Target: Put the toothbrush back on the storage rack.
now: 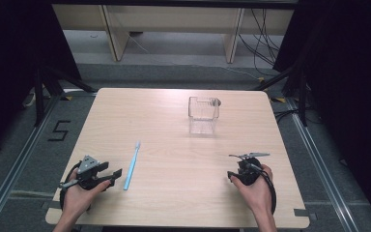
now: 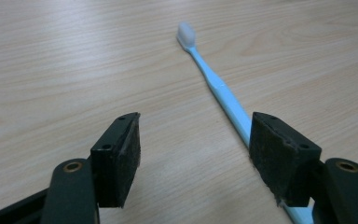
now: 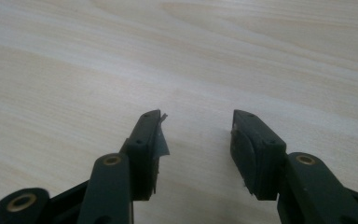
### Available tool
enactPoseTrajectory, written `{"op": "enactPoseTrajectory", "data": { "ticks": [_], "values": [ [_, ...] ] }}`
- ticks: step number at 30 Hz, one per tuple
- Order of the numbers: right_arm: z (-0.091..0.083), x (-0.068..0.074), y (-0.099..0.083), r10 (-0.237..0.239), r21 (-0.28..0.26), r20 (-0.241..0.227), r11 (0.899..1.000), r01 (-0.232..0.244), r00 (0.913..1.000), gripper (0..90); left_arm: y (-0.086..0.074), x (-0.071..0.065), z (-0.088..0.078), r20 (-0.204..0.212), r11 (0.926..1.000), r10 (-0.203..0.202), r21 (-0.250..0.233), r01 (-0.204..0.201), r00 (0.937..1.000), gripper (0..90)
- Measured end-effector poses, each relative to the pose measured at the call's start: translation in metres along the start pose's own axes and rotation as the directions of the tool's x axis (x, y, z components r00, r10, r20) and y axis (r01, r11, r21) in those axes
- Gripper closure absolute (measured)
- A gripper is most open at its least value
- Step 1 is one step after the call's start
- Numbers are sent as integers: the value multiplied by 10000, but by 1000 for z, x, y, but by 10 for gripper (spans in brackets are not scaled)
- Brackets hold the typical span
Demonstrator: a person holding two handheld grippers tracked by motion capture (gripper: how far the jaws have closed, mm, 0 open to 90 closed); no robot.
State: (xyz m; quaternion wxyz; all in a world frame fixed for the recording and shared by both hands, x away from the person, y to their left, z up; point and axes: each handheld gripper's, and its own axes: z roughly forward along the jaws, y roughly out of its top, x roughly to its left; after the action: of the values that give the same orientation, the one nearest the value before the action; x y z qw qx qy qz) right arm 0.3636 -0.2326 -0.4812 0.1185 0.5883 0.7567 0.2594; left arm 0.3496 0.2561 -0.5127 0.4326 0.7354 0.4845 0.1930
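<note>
both grippers' jaws spread on table (image 1: 174,145), left gripper (image 1: 112,176) beside blue toothbrush (image 1: 131,166), right gripper (image 1: 234,166) apart

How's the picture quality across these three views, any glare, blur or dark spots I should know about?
High view: even light on the table, dark surroundings at both sides, the clear container faint against the wood. Left gripper view: soft glare on the wood at upper left, the toothbrush head slightly blurred. Right gripper view: bright washed-out wood at the top, both pads reasonably sharp.
</note>
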Motion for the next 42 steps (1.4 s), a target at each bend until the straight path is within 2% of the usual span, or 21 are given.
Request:
{"op": "enactPoseTrajectory", "data": {
  "ticks": [1, 2, 3, 5, 7, 8, 12, 14, 17, 21, 27, 29, 32, 33, 34, 36, 37, 38, 39, 41, 42],
  "values": [
    [2, -2, 1, -379, -139, 102, 9992, 381, 9992, 538, 3, -1, 1, -10, 10000, 66, 62, -66, 10000, 341],
    [1, -2, 2, -439, -34, 122, 9990, 439, 9990, 537, 5, -3, 1, -46, 9999, -6, 136, 7, 10000, 344],
    [1, 1, 2, -103, 201, 150, 9997, 100, 9998, 538, 8, -3, 3, 55, 9999, -20, 107, 20, 10000, 347],
    [3, -2, 2, -364, 74, 9, 9993, 364, 9993, 540, 14, -5, 6, 222, 9996, 55, 261, -61, 9997, 350],
    [2, -3, 0, -404, 212, 192, 9990, 400, 9990, 541, 21, -6, 7, 225, 9984, 185, 530, -197, 9996, 355],
    [1, -4, 0, -314, 362, 25, 9989, 313, 9995, 541, 24, -7, 8, 223, 9985, 160, 514, -172, 9996, 361],
    [-4, -9, -3, -158, 681, 173, 9976, 146, 9997, 539, 35, -10, 9, 213, 9948, 229, 991, -249, 9995, 395],
    [-4, -11, -3, -186, 736, 33, 9971, 183, 9998, 539, 40, -10, 10, 299, 9871, 312, 1562, -355, 9991, 429],
    [-6, -7, -2, -158, 743, 122, 9971, 148, 9998, 539, 46, -12, 14, 362, 9649, 593, 2541, -666, 9976, 439],
    [-8, -4, 0, -230, 796, 122, 9966, 219, 9997, 540, 55, -17, 23, 225, 9494, 438, 3103, -486, 9988, 449],
    [-11, -5, -1, -296, 824, 58, 9962, 290, 9995, 539, 77, -26, 36, 54, 8579, 1218, 5024, -1080, 9925, 441],
    [-12, -5, -1, -326, 839, 18, 9959, 323, 9995, 539, 82, -29, 43, 135, 8336, 1176, 5421, -1061, 9930, 441],
    [-12, -4, 0, -241, 861, -75, 9960, 247, 9997, 539, 89, -36, 54, -43, 8040, 929, 5902, -725, 9957, 441],
    [-12, -3, 0, -241, 861, -79, 9960, 247, 9997, 539, 89, -36, 54, -43, 8040, 929, 5902, -725, 9957, 442],
    [-12, -4, 0, -326, 840, -56, 9959, 330, 9995, 539, 91, -39, 62, -101, 7905, 833, 6095, -599, 9965, 445],
    [-13, -4, -1, -312, 802, -68, 9963, 316, 9995, 539, 92, -41, 68, -130, 7729, 743, 6326, -493, 9971, 456],
    [-13, -5, -1, -320, 827, -94, 9960, 327, 9994, 539, 92, -42, 70, -170, 7714, 716, 6348, -445, 9973, 463],
    [-13, -5, -1, -328, 829, -125, 9960, 337, 9994, 538, 91, -43, 72, -241, 7636, 638, 6449, -333, 9977, 478],
    [-14, -4, -1, -191, 845, -118, 9962, 200, 9997, 538, 91, -43, 74, -217, 7541, 844, 6549, -496, 9962, 514],
    [-13, -6, -1, -298, 793, -71, 9964, 302, 9995, 537, 88, -45, 76, -311, 7563, 767, 6532, -379, 9966, 550],
    [-13, -6, -1, -299, 799, -85, 9963, 305, 9995, 537, 88, -45, 77, -291, 7505, 858, 6593, -454, 9959, 559]
  ]
}}
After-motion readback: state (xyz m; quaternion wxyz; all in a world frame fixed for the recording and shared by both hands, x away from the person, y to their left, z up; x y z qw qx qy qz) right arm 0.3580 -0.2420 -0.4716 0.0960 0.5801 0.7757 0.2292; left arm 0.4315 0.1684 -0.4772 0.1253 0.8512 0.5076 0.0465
